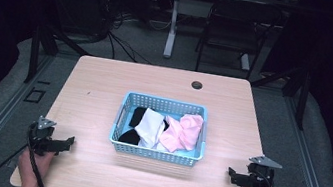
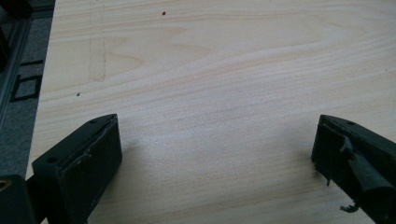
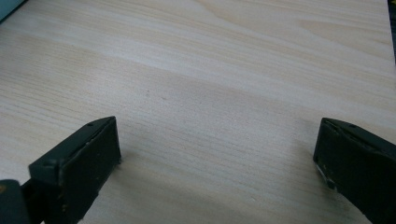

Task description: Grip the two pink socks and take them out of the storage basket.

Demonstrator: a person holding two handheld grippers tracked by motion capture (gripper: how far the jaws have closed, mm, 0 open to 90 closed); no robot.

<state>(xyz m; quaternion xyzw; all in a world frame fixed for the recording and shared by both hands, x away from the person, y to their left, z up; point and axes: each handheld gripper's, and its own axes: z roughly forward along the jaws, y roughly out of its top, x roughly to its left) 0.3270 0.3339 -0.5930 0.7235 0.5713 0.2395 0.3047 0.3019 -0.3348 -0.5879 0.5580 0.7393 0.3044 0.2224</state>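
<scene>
two grippers rest low on the table (image 1: pixel 106 79), one at each near corner, and both are well apart from the blue basket (image 1: pixel 155 153) in the middle. from the high view, the left gripper (image 1: pixel 64 144) sits near-left of the basket and the right gripper (image 1: pixel 233 177) near-right of it. inside the basket lie a black sock (image 1: pixel 136 118) at its left, a white sock (image 1: pixel 151 126) beside that, and pink socks (image 1: pixel 182 130) filling its right half, all loosely heaped and overlapping. the likely step is a reach into the basket: come over the near wall from above, not through it, and pinch a single top fold so only one sock lifts. the basket looks light and could slide if a jaw catches the mesh. beyond the basket is a dark grommet hole (image 1: pixel 197 84); nothing blocks either approach.

in the left gripper view, the jaws stand wide apart with bare wood between them, holding nothing.

in the right gripper view, the jaws are likewise spread wide and empty over bare wood.
</scene>
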